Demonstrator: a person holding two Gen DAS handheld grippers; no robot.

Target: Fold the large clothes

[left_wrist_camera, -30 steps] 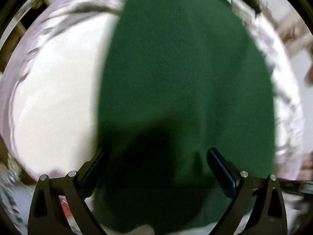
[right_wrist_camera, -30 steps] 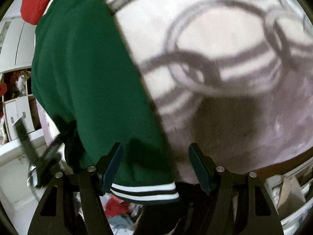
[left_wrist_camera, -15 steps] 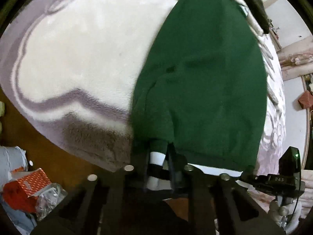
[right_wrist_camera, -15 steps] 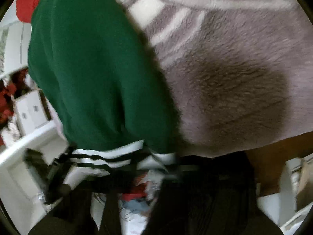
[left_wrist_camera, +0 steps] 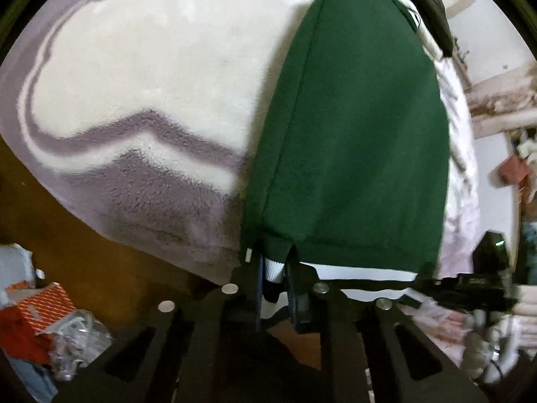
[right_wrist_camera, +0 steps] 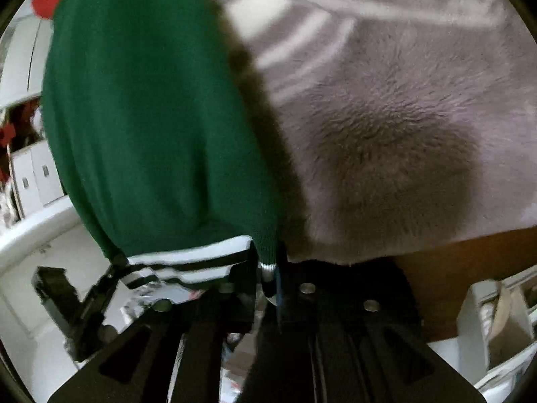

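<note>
A large dark green sweater with a white-and-black striped hem lies stretched lengthwise on a fluffy white and mauve blanket. My left gripper is shut on the hem's near left corner at the blanket's edge. In the right wrist view the same sweater fills the left side, and my right gripper is shut on the hem's near right corner. The hem spans between the two grippers. The other gripper shows at lower right in the left wrist view and at lower left in the right wrist view.
The blanket ends just ahead of both grippers, with brown floor below. A red-orange box and crumpled plastic lie at lower left. White drawers stand at left and boxes at lower right in the right wrist view.
Both grippers went from open over the sweater to shut on its striped hem corners. They have drawn back toward the blanket's near edge, pulling the hem taut.
</note>
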